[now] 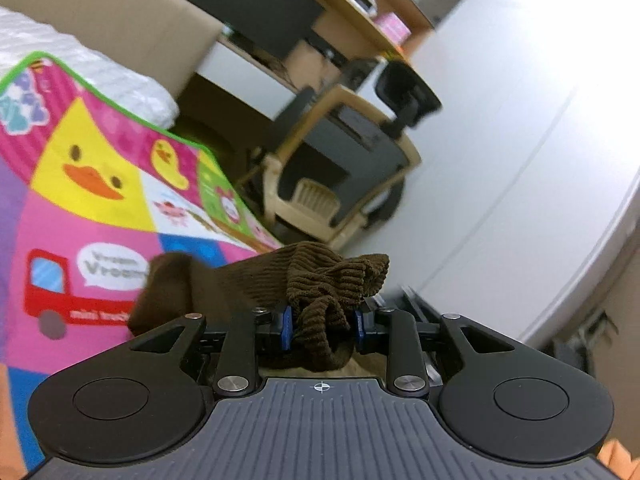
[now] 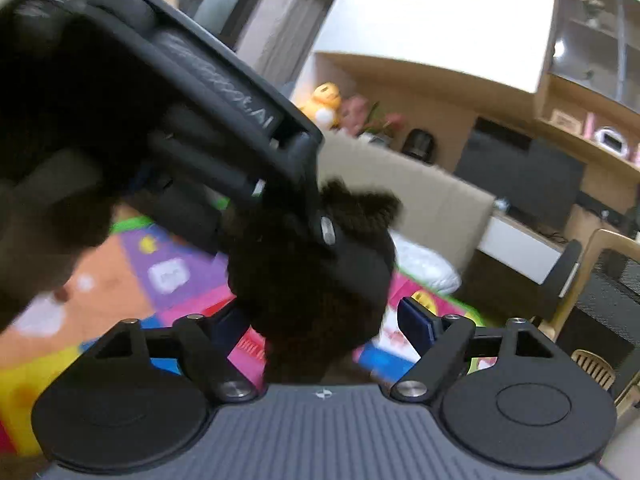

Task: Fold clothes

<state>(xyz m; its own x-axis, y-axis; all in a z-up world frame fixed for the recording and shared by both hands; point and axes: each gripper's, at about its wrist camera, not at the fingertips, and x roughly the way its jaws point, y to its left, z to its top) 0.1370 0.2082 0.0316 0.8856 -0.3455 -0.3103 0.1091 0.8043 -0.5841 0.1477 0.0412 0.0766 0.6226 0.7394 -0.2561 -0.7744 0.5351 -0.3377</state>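
Observation:
A brown corduroy garment is bunched between the blue pads of my left gripper, which is shut on it; the rest trails left over the mat. In the right wrist view the same garment hangs as a dark clump from the left gripper, which reaches in from the upper left. My right gripper is open, its blue fingers spread wide on either side of the hanging cloth. Whether the cloth touches them is unclear.
A colourful play mat with ducks and a truck lies below. A white quilted cushion and a cardboard panel stand behind it. A beige chair, a desk with shelves and a white wall lie beyond.

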